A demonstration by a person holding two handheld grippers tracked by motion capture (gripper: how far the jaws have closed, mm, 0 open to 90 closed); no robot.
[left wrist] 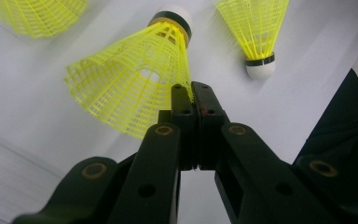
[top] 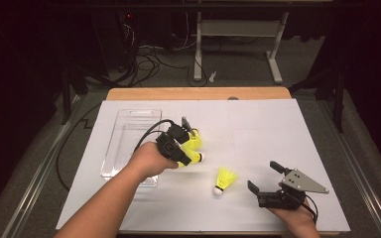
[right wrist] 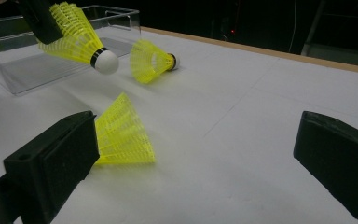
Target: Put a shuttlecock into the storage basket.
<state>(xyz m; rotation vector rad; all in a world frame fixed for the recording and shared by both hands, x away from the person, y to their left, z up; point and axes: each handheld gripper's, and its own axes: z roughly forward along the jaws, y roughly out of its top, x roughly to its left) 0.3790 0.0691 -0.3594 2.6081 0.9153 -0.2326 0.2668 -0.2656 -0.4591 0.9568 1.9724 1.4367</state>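
The left gripper (top: 181,148) is clamped on the mesh skirt of a yellow plastic shuttlecock with a white cork tip (left wrist: 130,84), its jaws pinched together on the skirt's rim, and carries it just above the white table surface (top: 258,129), right beside the clear rectangular plastic tray (top: 129,144) that sits toward the surface's left edge. The held shuttlecock's long axis runs roughly level, cork pointing away from the tray toward the middle of the surface, so the tray lies behind the skirt end; judging by that, the coming move is a short carry leftward over the tray's near wall. A second yellow shuttlecock (top: 194,138) lies on its side just beyond the held one. A third yellow shuttlecock (top: 224,179) lies nearer the front edge, cork toward the person, close to the right gripper (top: 267,182), whose jaws stand wide apart and empty; that hand is plainly the nearer one for it.
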